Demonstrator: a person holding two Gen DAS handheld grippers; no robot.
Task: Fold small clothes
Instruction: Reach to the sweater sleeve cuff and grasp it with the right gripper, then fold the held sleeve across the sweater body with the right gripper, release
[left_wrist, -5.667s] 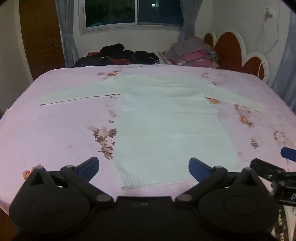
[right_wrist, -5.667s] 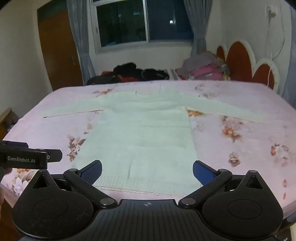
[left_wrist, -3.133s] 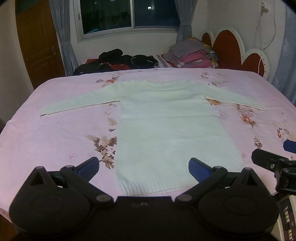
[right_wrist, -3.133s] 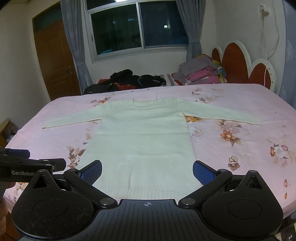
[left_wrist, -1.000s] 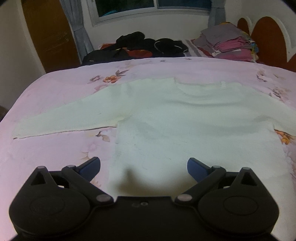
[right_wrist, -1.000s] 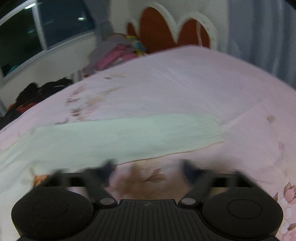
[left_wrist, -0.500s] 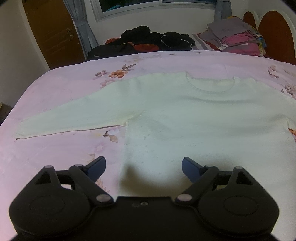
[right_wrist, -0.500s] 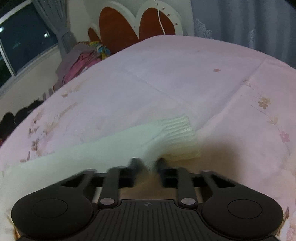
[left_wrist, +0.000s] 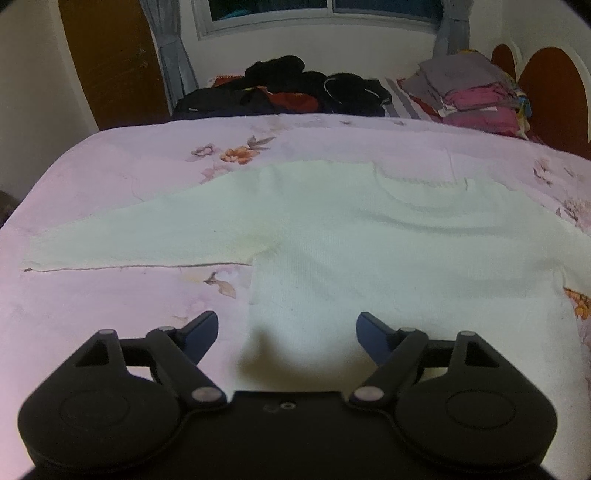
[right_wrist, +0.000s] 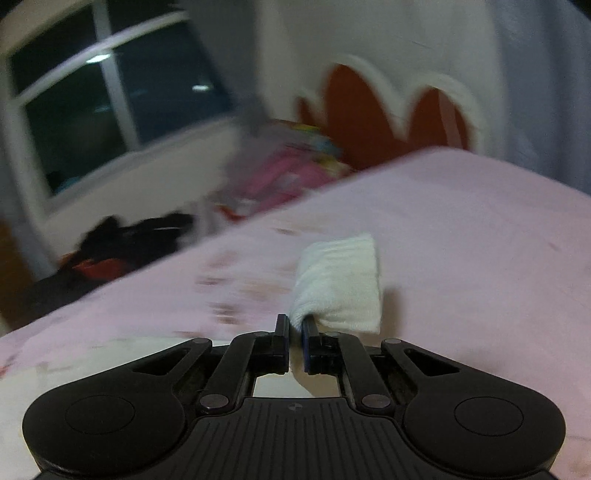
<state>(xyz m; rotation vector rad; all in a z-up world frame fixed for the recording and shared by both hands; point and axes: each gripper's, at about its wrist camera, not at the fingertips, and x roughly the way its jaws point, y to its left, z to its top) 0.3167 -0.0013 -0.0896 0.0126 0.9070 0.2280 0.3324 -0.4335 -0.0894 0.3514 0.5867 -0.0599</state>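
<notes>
Sleeve cuff (right_wrist: 341, 284) now lifted off bed (right_wrist: 480, 229)

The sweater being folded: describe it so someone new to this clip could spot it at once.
Start at the pink floral bedspread that fills the left wrist view. Spread flat across it lies the sweater, round neckline toward the window and one long sleeve stretched out to the left. It is the only pale cream knit; the dark heap and the pink and grey stack sit beyond the bedspread.

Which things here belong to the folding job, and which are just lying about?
In the job:
- white sweater, flat on the pink bedsheet
- its cuff, pinched by the right gripper
- left gripper, open above the sweater

Lying about:
- dark clothes heap
- folded stack
</notes>
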